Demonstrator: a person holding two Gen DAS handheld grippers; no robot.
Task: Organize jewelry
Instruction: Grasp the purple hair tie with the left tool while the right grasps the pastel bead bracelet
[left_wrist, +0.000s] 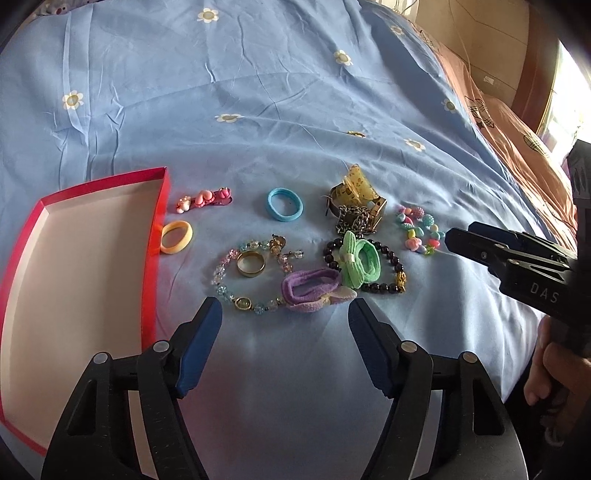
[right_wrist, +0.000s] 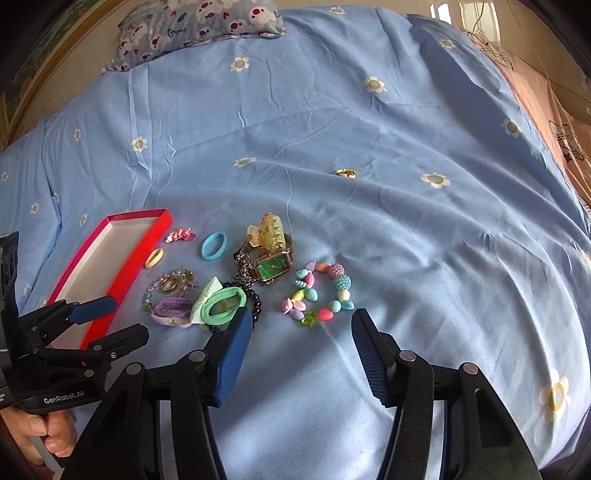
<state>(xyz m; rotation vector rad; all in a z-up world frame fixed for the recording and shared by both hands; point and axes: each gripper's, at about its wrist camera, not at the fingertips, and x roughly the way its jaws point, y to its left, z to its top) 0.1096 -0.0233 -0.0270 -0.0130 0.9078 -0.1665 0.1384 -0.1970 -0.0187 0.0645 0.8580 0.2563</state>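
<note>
Jewelry lies on a blue flowered bedsheet (left_wrist: 258, 92). My left gripper (left_wrist: 286, 308) is open just short of a purple scrunchie (left_wrist: 310, 290) and a crystal bead bracelet (left_wrist: 225, 291) that rings a gold ring (left_wrist: 251, 264). A red box (left_wrist: 162, 206) with a white inside lies at its left with nothing in it. My right gripper (right_wrist: 301, 315) is open before a pastel bead bracelet (right_wrist: 321, 291). A green scrunchie (right_wrist: 221, 304) on a black bead bracelet (right_wrist: 256, 304) touches its left finger. Behind are a green-faced watch (right_wrist: 275, 266), a yellow claw clip (right_wrist: 267, 232), a blue hair tie (right_wrist: 213, 246), a yellow hair tie (right_wrist: 154, 257) and a pink clip (right_wrist: 181, 235).
A small gold ring (right_wrist: 346, 172) lies alone farther up the sheet. A patterned pillow (right_wrist: 199, 26) is at the head of the bed. An orange blanket (left_wrist: 517, 147) runs along the right. A hand (left_wrist: 554, 376) holds the right gripper's handle.
</note>
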